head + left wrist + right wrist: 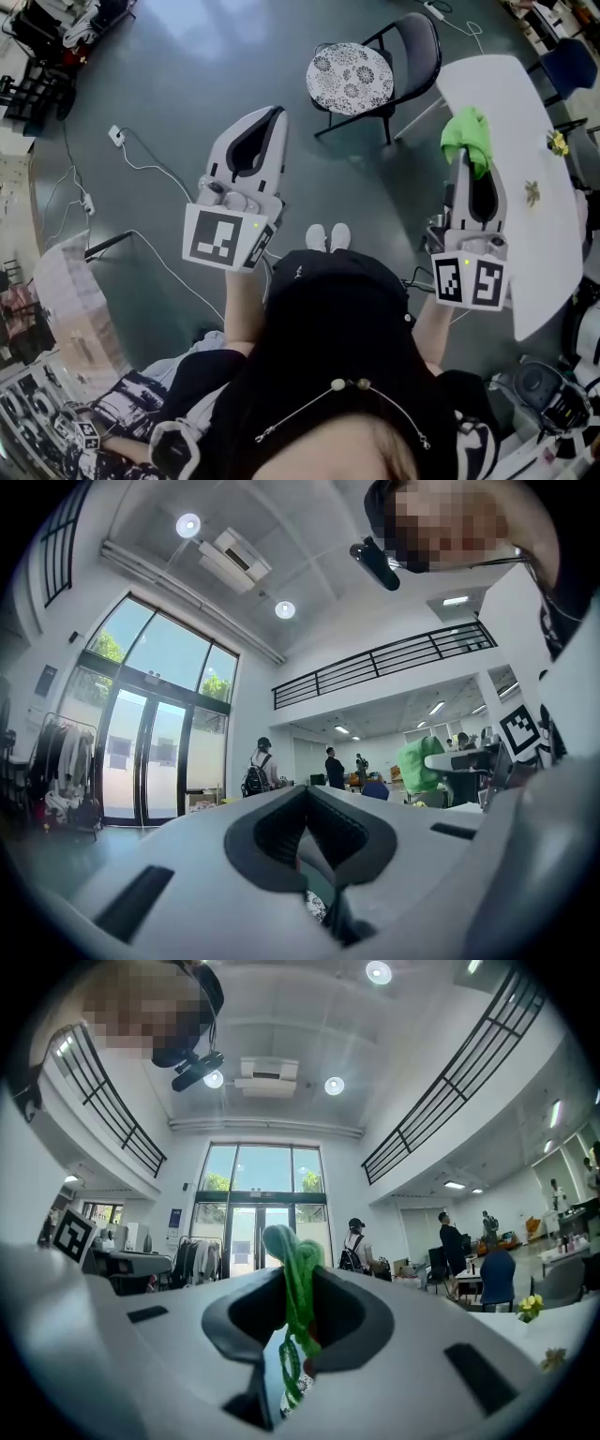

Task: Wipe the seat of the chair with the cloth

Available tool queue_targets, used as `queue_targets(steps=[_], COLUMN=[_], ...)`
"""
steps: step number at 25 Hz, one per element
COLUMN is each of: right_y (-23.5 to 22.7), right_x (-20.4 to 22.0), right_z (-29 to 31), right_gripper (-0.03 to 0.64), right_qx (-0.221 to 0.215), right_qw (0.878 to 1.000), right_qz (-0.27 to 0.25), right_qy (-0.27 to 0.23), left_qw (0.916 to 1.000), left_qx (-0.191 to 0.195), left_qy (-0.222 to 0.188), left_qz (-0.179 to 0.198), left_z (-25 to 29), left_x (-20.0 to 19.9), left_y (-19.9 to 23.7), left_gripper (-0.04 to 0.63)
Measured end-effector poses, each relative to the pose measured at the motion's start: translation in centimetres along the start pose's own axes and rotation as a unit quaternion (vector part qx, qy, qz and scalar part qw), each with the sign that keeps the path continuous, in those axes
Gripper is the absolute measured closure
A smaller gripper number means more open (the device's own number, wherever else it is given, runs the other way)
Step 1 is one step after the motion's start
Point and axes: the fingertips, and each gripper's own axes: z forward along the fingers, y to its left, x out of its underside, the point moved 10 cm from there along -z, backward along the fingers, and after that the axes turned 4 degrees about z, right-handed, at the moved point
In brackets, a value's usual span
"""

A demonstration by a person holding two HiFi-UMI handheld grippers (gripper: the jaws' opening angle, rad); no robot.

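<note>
A black folding chair (412, 42) stands on the grey floor ahead of me, its round seat (350, 78) covered by a white cushion with a dark flower pattern. My right gripper (475, 169) is shut on a green cloth (468, 137), held up beside a white table (525, 122); in the right gripper view the green cloth (298, 1279) sticks up from between the closed jaws. My left gripper (267, 117) hangs over the floor to the left of the chair, shut with nothing in it. In the left gripper view the left gripper (305, 841) points up at the hall.
The white table carries small yellow flowers (558, 142). A blue chair (570, 61) stands behind it. White cables and a socket (116, 135) lie on the floor at left, with a cardboard box (80, 300) nearer me. Several people (256, 766) stand far off in the hall.
</note>
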Motion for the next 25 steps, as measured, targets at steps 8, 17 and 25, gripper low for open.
queue_targets(steps=[8, 17, 25], right_y=[-1.9, -4.5, -5.5], right_x=[0.2, 0.6, 1.1], right_z=[0.5, 1.5, 3.8], right_gripper=[0.535, 0.534, 0.532], right_qx=[-0.002, 0.002, 0.006], right_qw=[1.0, 1.0, 1.0], right_qz=[0.011, 0.024, 0.022], right_qy=[-0.002, -0.008, -0.003], left_qw=[1.0, 0.9999, 0.9995], left_qx=[-0.003, -0.012, -0.021], left_qy=[0.008, 0.009, 0.018], left_qz=[0.002, 0.007, -0.011], left_z=[1.2, 2.7, 4.0], left_x=[0.3, 1.0, 2.5], left_y=[-0.4, 0.2, 1.7], left_gripper=[0.591, 0.591, 0.591])
